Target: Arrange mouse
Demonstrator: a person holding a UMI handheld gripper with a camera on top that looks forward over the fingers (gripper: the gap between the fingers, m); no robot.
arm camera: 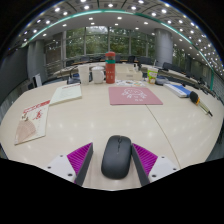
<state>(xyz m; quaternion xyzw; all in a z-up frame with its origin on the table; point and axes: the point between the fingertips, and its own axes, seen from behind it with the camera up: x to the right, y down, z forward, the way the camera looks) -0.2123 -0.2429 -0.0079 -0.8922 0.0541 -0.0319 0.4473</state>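
Mouse (116, 156), dark grey, sits on the pale table (100, 115) between the spread fingers of the gripper (113, 160), gaps on both sides. Likely light, rigid and smooth-shelled; pinching its left and right flanks mid-body looks safest.

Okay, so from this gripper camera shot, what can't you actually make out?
- Grip on the mouse: it lies between the gripper fingers; contact can't be confirmed.
- Mouse's near end: lost in the dark bottom of the gripper view.
- Print on the pink mat and leaflet: too small.
- Items beyond the mat around the orange bottle: too small to identify.
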